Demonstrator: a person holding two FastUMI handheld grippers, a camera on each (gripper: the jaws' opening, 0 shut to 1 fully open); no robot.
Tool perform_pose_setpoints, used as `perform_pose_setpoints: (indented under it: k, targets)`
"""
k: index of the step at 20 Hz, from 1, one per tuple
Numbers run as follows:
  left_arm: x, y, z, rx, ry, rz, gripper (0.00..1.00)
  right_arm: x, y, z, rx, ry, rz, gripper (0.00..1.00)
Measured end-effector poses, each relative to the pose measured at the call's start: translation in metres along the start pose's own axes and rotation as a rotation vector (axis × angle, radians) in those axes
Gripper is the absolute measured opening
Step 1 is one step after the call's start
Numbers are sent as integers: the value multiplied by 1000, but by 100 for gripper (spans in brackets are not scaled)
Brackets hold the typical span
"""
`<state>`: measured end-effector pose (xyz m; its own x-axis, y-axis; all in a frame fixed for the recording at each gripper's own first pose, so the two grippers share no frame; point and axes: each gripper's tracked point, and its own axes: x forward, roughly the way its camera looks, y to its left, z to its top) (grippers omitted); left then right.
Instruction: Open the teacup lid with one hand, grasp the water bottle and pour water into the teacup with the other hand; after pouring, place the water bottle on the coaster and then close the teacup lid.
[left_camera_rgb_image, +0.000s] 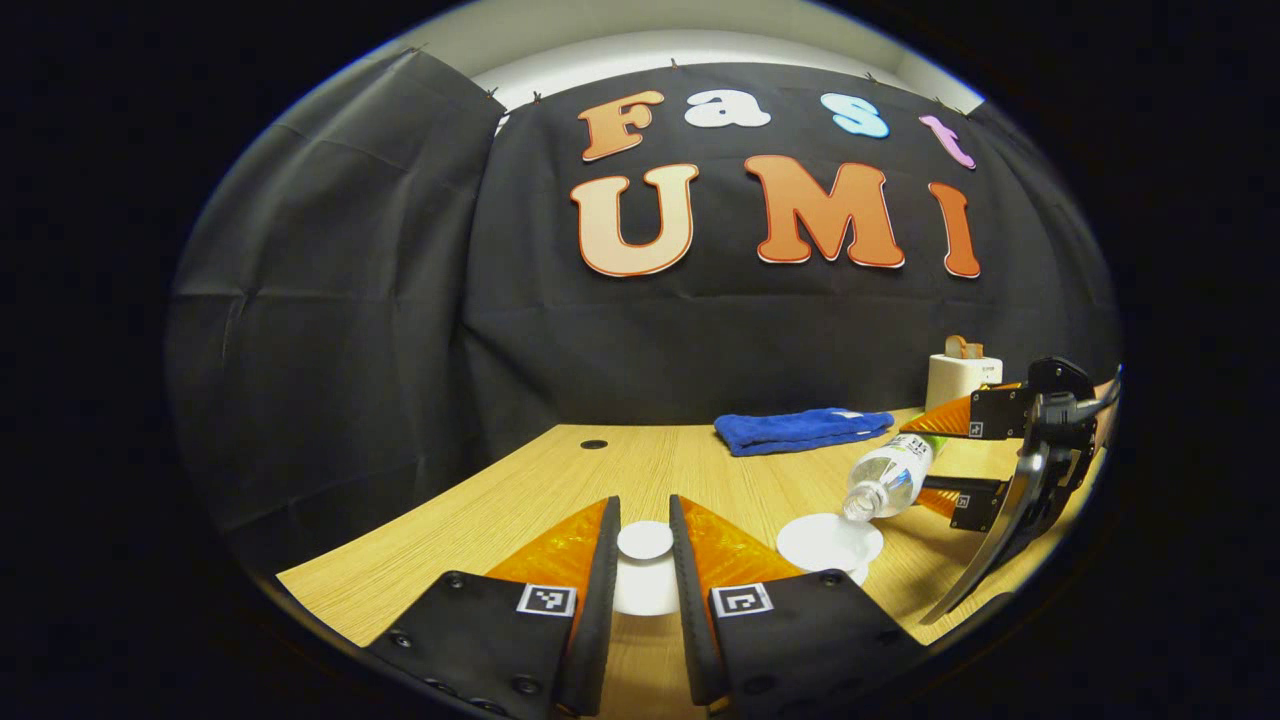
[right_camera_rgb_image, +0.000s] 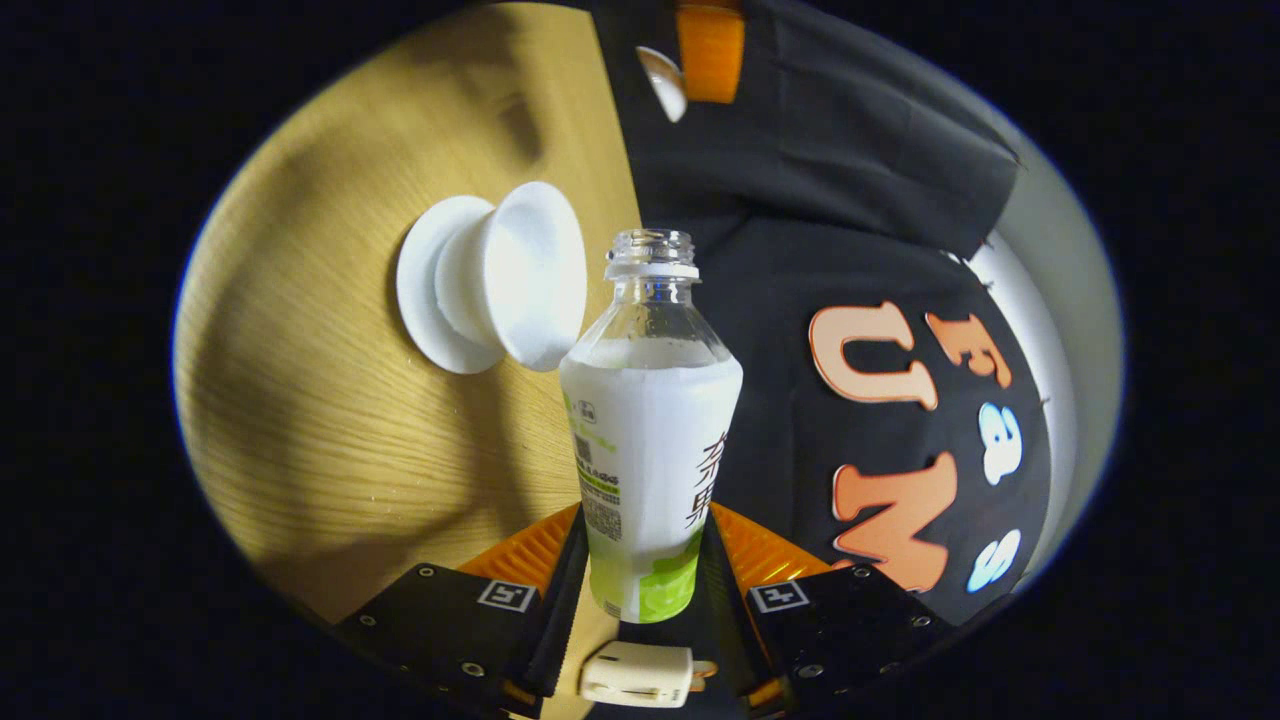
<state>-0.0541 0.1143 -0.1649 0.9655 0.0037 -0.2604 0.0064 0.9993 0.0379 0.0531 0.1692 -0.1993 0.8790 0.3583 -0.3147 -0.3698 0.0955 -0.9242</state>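
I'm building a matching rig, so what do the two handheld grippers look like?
Both match. The left gripper has two black plates with screws, each bearing a small square black-and-white marker, and ribbed translucent orange fingers edged with black pads. The right gripper is built the same. In the left gripper view its black body carries a black cable and a curved black trigger-like lever.

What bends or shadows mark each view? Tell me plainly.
Left gripper view: fisheye curves the table edge; lighting dim, the teacup bright. Right gripper view: scene rolled sideways with the tilted water bottle; soft broad shadows fall across the wood; the bottle neck is sharp.
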Motion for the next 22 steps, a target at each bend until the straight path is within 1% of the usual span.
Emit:
perform_pose_setpoints:
  k: [1, 2, 7, 8, 10, 13, 17, 21, 22]
  targets:
    - [-1, -3, 2, 2, -7, -4, 33, 1, -2, -3, 66, -1, 0, 63]
    - [0, -8, 7, 4, -14, -7, 35, 1, -7, -5, 133, -4, -1, 63]
    - [6, -36, 26, 6, -42, -38, 35, 1, -42, -23, 476, -20, 2, 63]
    - [6, -42, 29, 8, -52, -45, 32, 2, -50, -27, 549, -25, 1, 64]
    - [6, -54, 36, 14, -68, -57, 35, 9, -60, -39, 685, -25, 9, 63]
    - [6, -70, 47, 10, -89, -75, 35, 13, -69, -54, 852, -24, 7, 64]
    - [7, -88, 52, 6, -104, -91, 35, 19, -71, -73, 1064, -22, 20, 64]
    - [5, -97, 52, 7, -104, -91, 35, 32, -56, -91, 1262, 8, 49, 64]
    - [5, -98, 50, 6, -102, -91, 33, 38, -47, -95, 1299, 26, 63, 64]
